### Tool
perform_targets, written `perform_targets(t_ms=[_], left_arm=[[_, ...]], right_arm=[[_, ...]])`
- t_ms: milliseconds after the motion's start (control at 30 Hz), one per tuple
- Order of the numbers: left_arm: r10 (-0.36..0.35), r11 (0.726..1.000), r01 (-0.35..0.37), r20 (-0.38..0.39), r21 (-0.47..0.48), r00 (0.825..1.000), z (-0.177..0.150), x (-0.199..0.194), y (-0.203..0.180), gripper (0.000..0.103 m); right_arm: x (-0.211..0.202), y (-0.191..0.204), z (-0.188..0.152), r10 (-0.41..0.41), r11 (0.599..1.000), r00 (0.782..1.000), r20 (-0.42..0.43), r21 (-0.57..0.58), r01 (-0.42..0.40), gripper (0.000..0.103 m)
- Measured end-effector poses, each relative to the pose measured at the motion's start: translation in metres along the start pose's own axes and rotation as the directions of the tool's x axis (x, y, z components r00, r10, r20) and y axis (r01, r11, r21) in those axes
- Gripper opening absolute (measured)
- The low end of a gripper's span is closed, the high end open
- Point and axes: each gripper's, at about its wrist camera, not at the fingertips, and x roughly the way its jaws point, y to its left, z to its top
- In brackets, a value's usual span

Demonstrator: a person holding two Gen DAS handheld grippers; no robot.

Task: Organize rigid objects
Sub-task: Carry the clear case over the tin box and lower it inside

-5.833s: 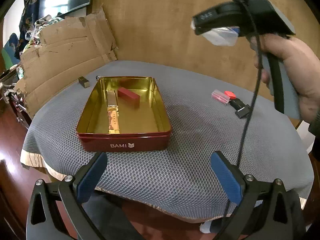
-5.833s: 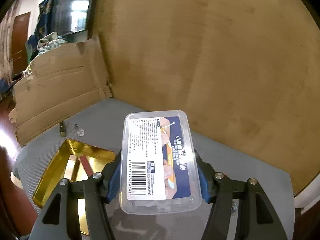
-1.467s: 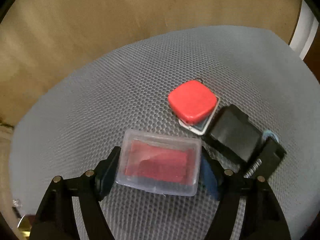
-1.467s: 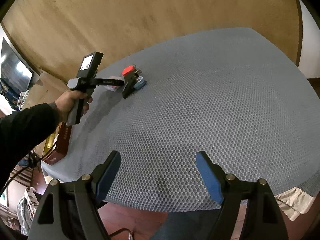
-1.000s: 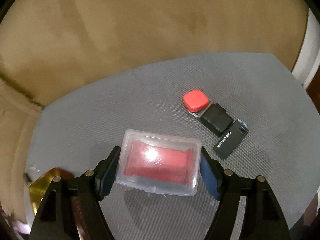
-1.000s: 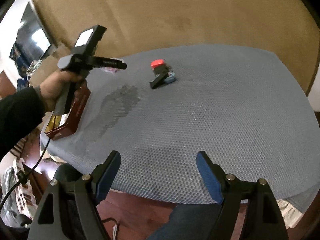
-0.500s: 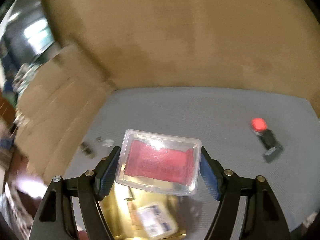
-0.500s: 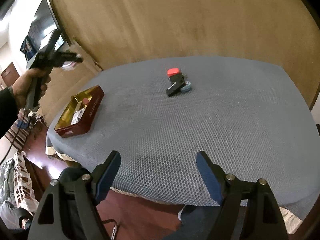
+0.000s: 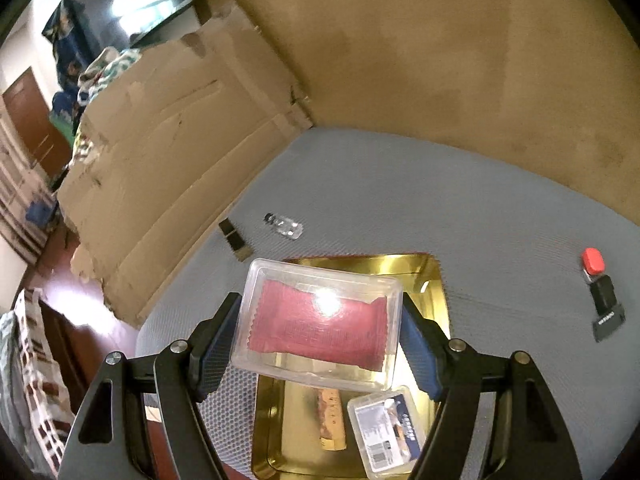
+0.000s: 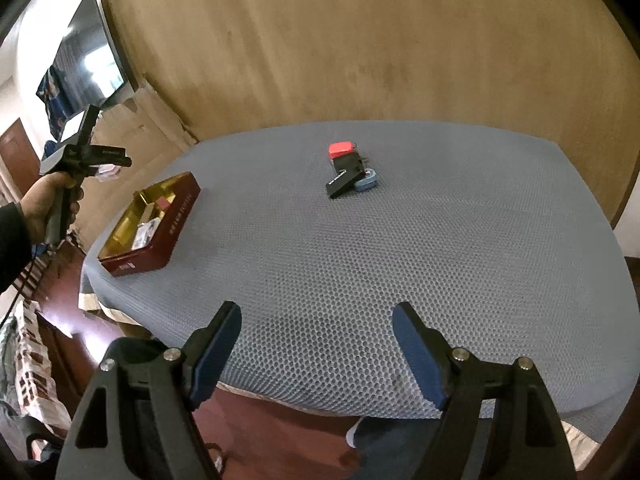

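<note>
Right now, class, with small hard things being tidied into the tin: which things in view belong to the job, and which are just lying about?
Job:
left gripper
clear box
tin
labelled box
red block
black blocks
small bottle
tape roll
right gripper

Lying about:
cardboard
screen
clothes

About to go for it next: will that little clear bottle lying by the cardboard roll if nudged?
Probably. The clear bottle looks round-bodied and lies on its side, so a nudge may roll it. The mesh table cover may slow it. It looks small and light.
</note>
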Motion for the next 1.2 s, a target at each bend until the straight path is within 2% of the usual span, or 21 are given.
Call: perform_targets(t_ms=[200,400,467,600,933,1033,1100,1200], left_arm=[[0.004,0.999,-0.005,-0.034,-0.041,0.999,-0.002,0.022,0.009,0.071],[0.003,0.999,-0.006,-0.073,-0.047,0.997,-0.009,0.045,0.002,0.071],[0.006,0.999,-0.009,-0.084,-0.036,0.996,-0.013,0.051,-0.004,0.071],[0.017,0.999,-0.019,-0.090,-0.027,0.996,-0.020,0.059,-0.012,0.071],[0.023,1.000,-0.025,-0.085,-0.016,0.996,-0.028,0.060,-0.018,0.071],[0.038,0.999,-0.040,-0.096,-0.022,0.995,-0.033,0.064,-0.018,0.071],[0.042,0.999,-0.045,-0.105,-0.026,0.994,-0.038,0.067,-0.018,0.071],[0.047,0.998,-0.050,-0.112,-0.025,0.993,-0.042,0.069,-0.019,0.071]], right_arm=[[0.001,0.006,0.000,-0.053,0.997,0.998,0.021,-0.047,0.054,0.080],[-0.014,0.006,0.006,-0.078,0.995,0.990,0.114,-0.060,0.085,0.080],[-0.013,0.001,0.007,-0.061,0.997,0.992,0.106,-0.041,0.065,0.080],[-0.006,-0.005,0.005,-0.077,0.997,0.995,0.065,-0.019,0.078,0.080],[-0.009,-0.009,0.005,-0.076,0.997,0.995,0.066,-0.010,0.076,0.080],[-0.010,-0.002,0.006,-0.103,0.993,0.992,0.075,-0.050,0.107,0.080],[-0.015,0.012,0.008,-0.096,0.988,0.990,0.105,-0.109,0.107,0.080],[-0.015,0.035,0.007,-0.075,0.976,0.992,0.104,-0.197,0.095,0.080]])
